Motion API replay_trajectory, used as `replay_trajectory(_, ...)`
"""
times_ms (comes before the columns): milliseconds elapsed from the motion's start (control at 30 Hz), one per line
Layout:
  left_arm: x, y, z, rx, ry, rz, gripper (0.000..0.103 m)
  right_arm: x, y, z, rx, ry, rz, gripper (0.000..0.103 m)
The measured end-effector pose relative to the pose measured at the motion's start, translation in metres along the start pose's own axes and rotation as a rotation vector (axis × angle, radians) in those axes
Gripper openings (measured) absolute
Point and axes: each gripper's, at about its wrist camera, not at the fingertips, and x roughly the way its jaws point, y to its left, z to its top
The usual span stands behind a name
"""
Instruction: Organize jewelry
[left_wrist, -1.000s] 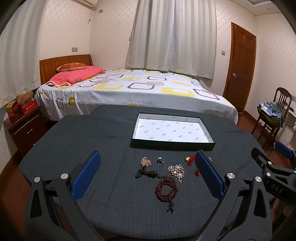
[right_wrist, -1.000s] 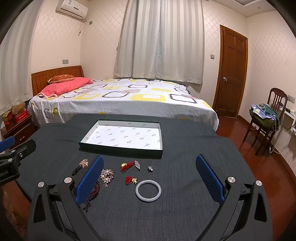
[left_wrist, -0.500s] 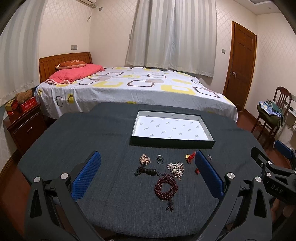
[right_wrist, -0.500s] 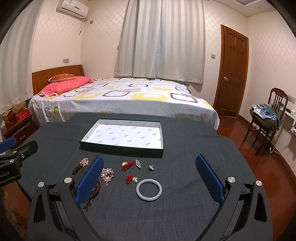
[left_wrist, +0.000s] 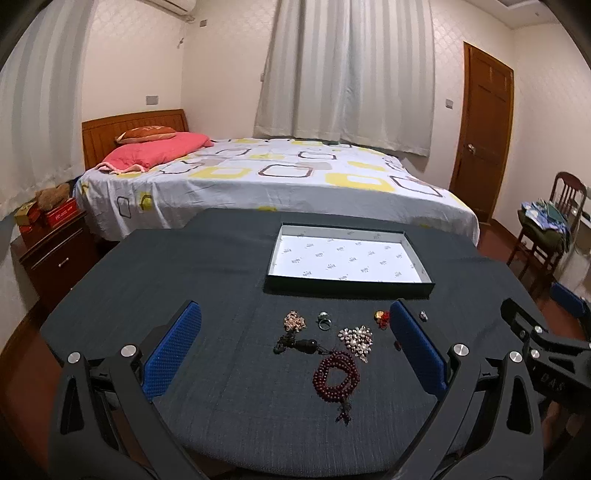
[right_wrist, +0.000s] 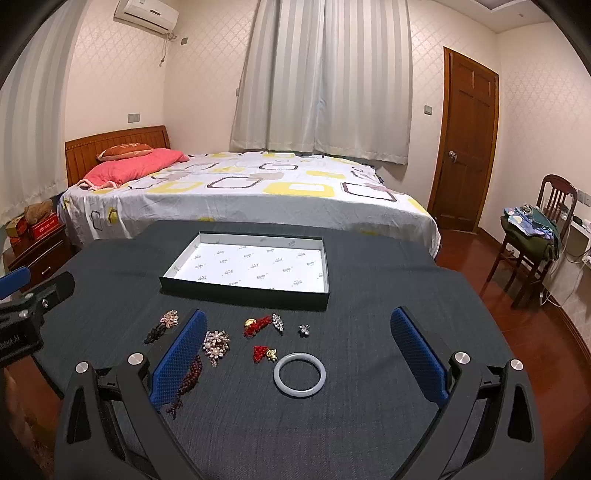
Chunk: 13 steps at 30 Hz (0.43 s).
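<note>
Since the pale bangle (right_wrist: 299, 374) is a stiff, smooth, likely brittle ring lying flat on the counter (right_wrist: 369, 424) just short of the empty tray (right_wrist: 243, 291), its rim looks the safest hold. Limp dark-red beads (left_wrist: 335, 376) would drape. The right claw (right_wrist: 299, 365) and left claw (left_wrist: 295, 350) both hover wide, holding nothing.

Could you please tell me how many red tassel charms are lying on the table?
2: one red tassel charm just before the tray; the other nearer, left of the white bangle.
</note>
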Motion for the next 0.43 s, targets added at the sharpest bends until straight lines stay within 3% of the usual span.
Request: replay_trajectory(433,0.0026,0.0054,0.0014,-0.037,0.025,-0.012,0.099,0.0007,0.0009,-0.0012,-0.001,0.002,-0.001,0.097)
